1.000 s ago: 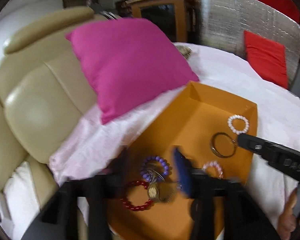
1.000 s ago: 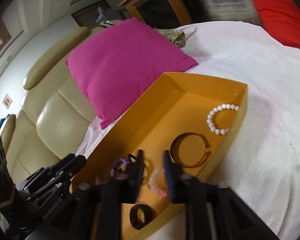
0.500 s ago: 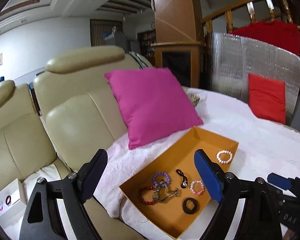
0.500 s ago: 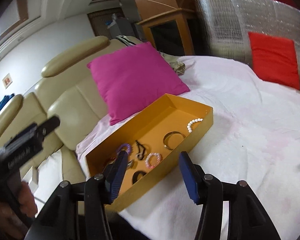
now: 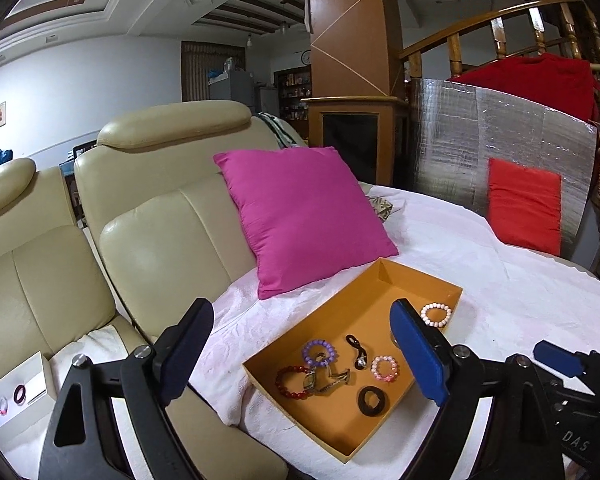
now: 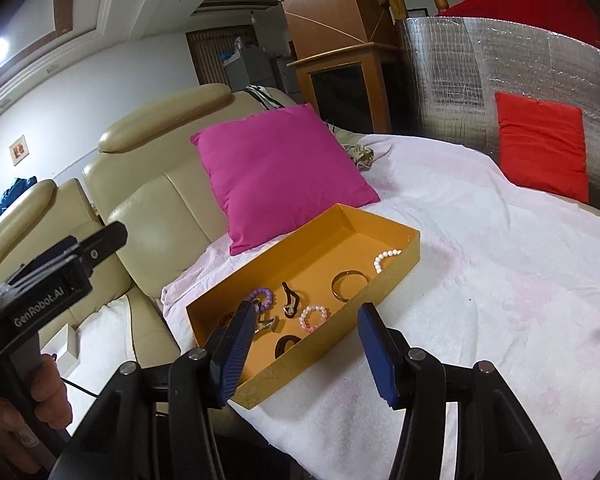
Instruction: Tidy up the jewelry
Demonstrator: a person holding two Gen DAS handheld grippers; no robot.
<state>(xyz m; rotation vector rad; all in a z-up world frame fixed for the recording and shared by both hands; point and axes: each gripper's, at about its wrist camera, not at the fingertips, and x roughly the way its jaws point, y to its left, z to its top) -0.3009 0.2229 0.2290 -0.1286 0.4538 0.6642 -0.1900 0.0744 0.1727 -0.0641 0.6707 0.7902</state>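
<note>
Ahead of my left gripper (image 5: 302, 354), the jewelry box (image 5: 382, 276) is lying clear of its wide-apart, empty jaws. My right gripper (image 6: 306, 344) is hanging near the box's edge, jaws apart too, gripping nothing.

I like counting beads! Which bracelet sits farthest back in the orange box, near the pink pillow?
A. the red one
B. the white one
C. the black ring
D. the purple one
B: the white bracelet lies at the far end of the box; the other pieces cluster at the near end.
</note>
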